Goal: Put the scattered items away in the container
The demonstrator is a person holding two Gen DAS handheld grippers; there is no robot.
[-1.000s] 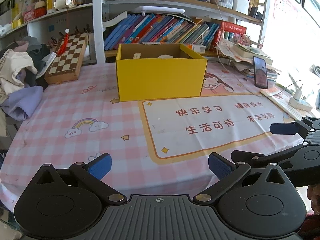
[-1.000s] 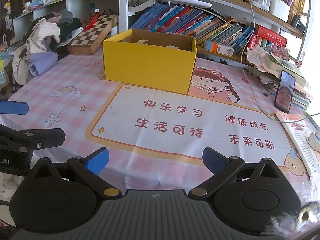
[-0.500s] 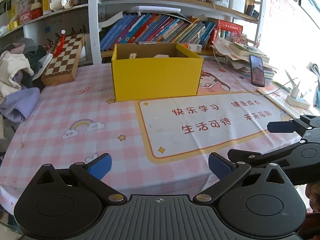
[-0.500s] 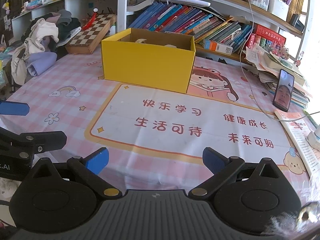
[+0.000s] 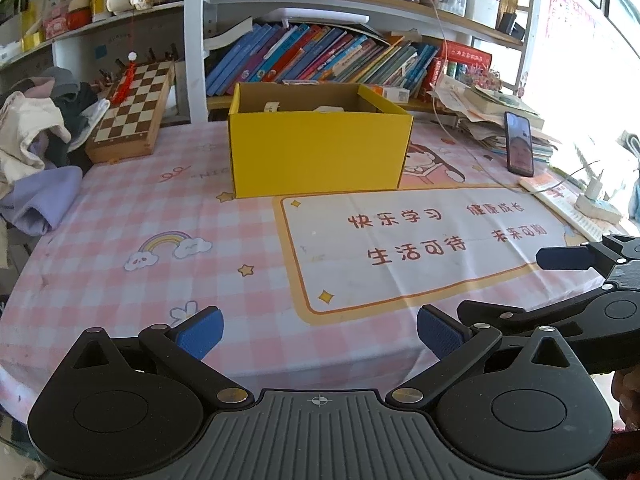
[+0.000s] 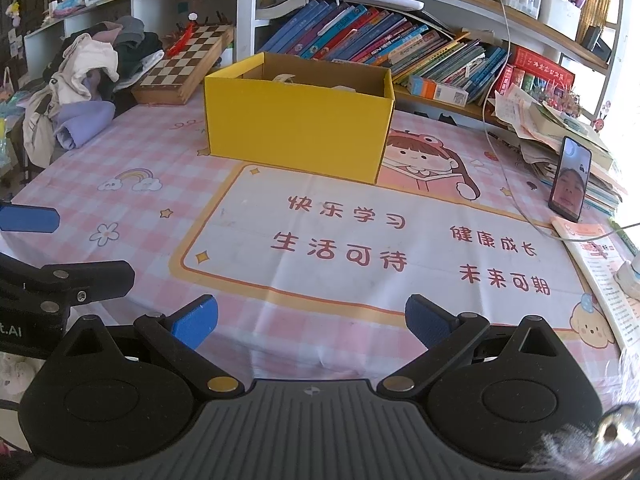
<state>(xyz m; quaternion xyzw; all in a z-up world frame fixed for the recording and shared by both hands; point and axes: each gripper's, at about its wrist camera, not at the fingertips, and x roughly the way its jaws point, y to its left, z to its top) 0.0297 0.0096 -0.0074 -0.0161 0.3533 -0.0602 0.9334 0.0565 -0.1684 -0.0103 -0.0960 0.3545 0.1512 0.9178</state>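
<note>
Pink checked tablecloth [image 5: 120,240], yellow box [image 5: 320,160] at back, left tool [image 5: 320,330] and right tool [image 6: 312,320] both spread wide, holding nothing

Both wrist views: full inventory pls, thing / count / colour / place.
box: 1, yellow, open, back centre of table; pale items inside, unclear
tablecloth: 1, pink check
chessboard: 1, brown-white, tilted, back left
clothes pile: 1, white, purple, dark, left edge
phone: 1, dark, propped upright, right
books: many, mostly blue and red, shelf behind box
paper stack: 1, behind phone
left tool: open, empty
right tool: open, empty
</note>
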